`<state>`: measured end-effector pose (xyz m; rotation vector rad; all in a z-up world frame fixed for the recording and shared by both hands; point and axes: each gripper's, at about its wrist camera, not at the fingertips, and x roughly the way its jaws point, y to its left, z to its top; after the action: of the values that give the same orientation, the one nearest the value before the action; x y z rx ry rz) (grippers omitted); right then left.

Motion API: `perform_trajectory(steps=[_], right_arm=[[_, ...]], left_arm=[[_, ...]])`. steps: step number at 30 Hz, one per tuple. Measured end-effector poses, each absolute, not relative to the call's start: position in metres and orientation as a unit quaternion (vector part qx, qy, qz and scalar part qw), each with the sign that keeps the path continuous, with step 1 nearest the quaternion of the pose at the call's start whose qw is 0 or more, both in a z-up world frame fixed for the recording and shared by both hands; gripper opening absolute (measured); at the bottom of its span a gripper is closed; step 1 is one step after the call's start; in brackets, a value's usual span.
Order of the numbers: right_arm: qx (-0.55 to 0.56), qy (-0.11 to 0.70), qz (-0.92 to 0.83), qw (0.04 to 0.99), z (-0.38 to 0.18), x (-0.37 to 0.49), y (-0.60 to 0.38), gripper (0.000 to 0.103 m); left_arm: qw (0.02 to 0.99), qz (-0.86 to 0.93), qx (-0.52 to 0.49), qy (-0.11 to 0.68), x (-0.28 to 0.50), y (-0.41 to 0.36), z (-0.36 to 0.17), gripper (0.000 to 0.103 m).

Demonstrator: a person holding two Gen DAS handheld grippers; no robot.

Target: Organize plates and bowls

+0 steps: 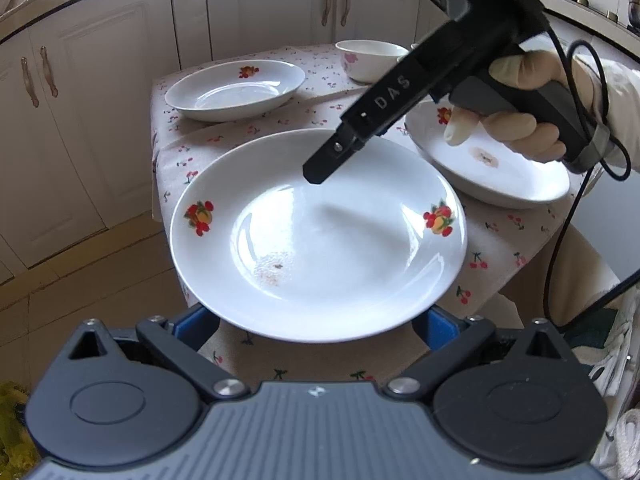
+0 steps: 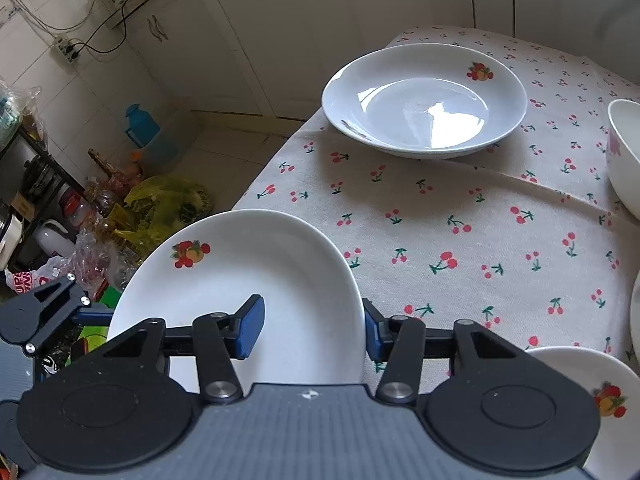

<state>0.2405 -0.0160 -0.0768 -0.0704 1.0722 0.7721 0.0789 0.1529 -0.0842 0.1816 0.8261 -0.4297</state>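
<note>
Right gripper point(image 2: 312, 330) clamps the rim of a white fruit-printed ceramic plate point(image 2: 256, 280) at the cherry-cloth table point(image 2: 460, 216) edge. Left gripper point(image 1: 316, 322) flanks the plate; grip undeterminable.

plates point(image 1: 320, 240): glossy white glazed ceramic, smooth, shiny highlights, printed fruit decals
bowl point(image 1: 370, 60): same glazed look, pink flower print
tablecloth point(image 2: 460, 216): matt woven cloth, cherry print, a bit creased
grippers point(image 2: 312, 332): matt black plastic, ribbed grey top, shiny metal pins, blue rubbery-looking pads
cabinets point(image 1: 100, 100): smooth off-white panels, wood-tone handles
</note>
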Motion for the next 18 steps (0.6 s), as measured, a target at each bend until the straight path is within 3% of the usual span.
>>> perform_trajectory(steps=[18], right_arm=[[-0.034, 0.476, 0.312, 0.821, -0.073, 0.277, -0.033, 0.056]], left_arm=[[0.889, -0.234, 0.126, 0.374, 0.128, 0.137, -0.09, 0.101]])
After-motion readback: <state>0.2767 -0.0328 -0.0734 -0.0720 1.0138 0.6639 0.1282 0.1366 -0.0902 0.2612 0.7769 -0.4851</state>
